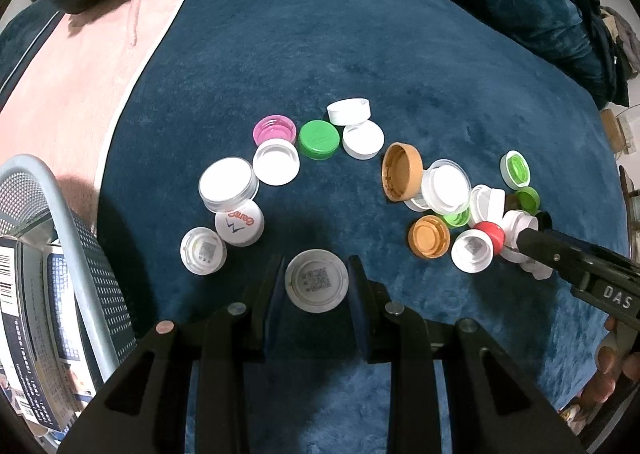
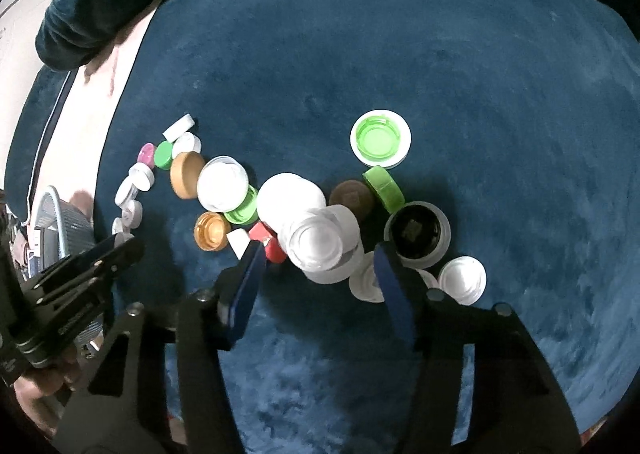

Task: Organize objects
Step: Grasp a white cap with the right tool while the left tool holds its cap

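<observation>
Dark blue plush cloth (image 1: 360,53) covers the surface. On it, the left gripper (image 1: 317,286) is clamped on a white cap with a QR code (image 1: 317,281). The right gripper (image 2: 320,254) straddles a stack of white caps (image 2: 316,244), pads apart from it. More caps (image 1: 276,161) lie scattered beyond, a mesh basket (image 1: 60,213) at left.

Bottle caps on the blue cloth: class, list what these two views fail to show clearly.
- Left wrist view: the right gripper covers the white caps beneath it.
- Right wrist view: the red cap is partly behind a blue pad.
- Left wrist view: the basket is cut off by the edge.
</observation>
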Action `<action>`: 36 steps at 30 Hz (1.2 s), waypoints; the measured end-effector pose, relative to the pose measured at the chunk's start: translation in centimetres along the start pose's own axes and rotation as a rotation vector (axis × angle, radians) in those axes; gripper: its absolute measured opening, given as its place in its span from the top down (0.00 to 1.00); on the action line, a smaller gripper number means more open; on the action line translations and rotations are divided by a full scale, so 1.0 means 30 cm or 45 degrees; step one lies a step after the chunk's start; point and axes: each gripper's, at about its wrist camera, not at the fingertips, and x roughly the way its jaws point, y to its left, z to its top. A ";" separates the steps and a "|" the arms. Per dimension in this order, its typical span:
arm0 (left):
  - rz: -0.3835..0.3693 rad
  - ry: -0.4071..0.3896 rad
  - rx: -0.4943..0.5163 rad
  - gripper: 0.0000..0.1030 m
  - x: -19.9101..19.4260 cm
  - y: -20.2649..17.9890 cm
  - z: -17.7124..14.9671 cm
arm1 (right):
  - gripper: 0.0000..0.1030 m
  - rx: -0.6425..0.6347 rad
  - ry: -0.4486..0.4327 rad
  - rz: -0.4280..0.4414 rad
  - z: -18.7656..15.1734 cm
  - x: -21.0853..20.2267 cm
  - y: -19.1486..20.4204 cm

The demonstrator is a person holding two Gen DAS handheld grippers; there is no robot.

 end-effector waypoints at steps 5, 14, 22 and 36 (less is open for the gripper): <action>-0.007 0.016 0.035 0.70 -0.011 0.005 0.001 | 0.62 -0.008 -0.008 0.003 -0.006 0.015 0.003; -0.026 -0.010 0.046 0.70 -0.057 0.002 -0.016 | 0.74 0.003 -0.043 0.066 -0.035 -0.051 0.027; -0.021 -0.019 0.046 0.70 -0.067 0.007 -0.027 | 0.73 0.016 -0.039 -0.007 -0.039 -0.045 0.032; -0.028 -0.002 0.034 0.70 -0.059 0.021 -0.012 | 0.72 0.038 -0.092 -0.008 -0.023 -0.036 0.051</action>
